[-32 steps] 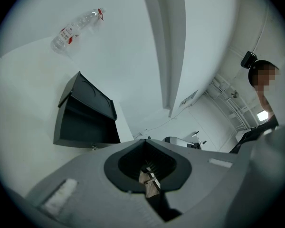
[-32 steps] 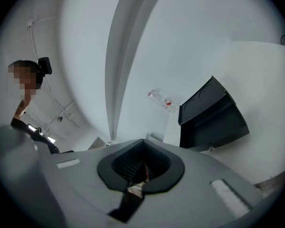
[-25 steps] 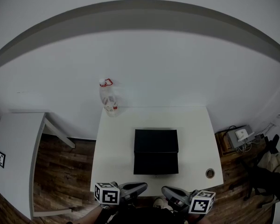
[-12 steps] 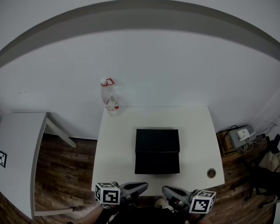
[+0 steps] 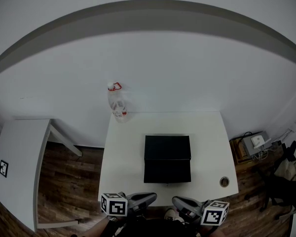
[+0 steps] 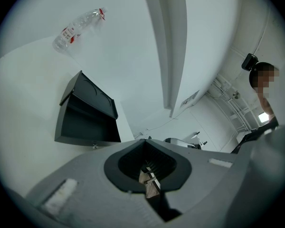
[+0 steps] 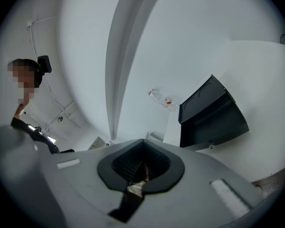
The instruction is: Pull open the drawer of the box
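Note:
A black box [image 5: 167, 158] sits in the middle of the white table [image 5: 123, 162], its drawer front with a small knob [image 5: 167, 184] facing me. The box also shows in the left gripper view [image 6: 85, 113] and the right gripper view [image 7: 209, 115]. My left gripper [image 5: 147, 198] hangs at the table's near edge, left of the box, shut and holding nothing. My right gripper [image 5: 180, 202] hangs beside it, also shut and holding nothing. Both are well short of the box, not touching it.
A clear plastic bottle with a red cap [image 5: 117, 102] stands at the table's far left corner. A round hole [image 5: 224, 182] marks the near right corner. A second white table [image 5: 17, 162] stands left; a small device with cables [image 5: 255, 143] lies on the floor right.
The view has drifted slightly, so the table and box sit a little further right. Both grippers stay where they were.

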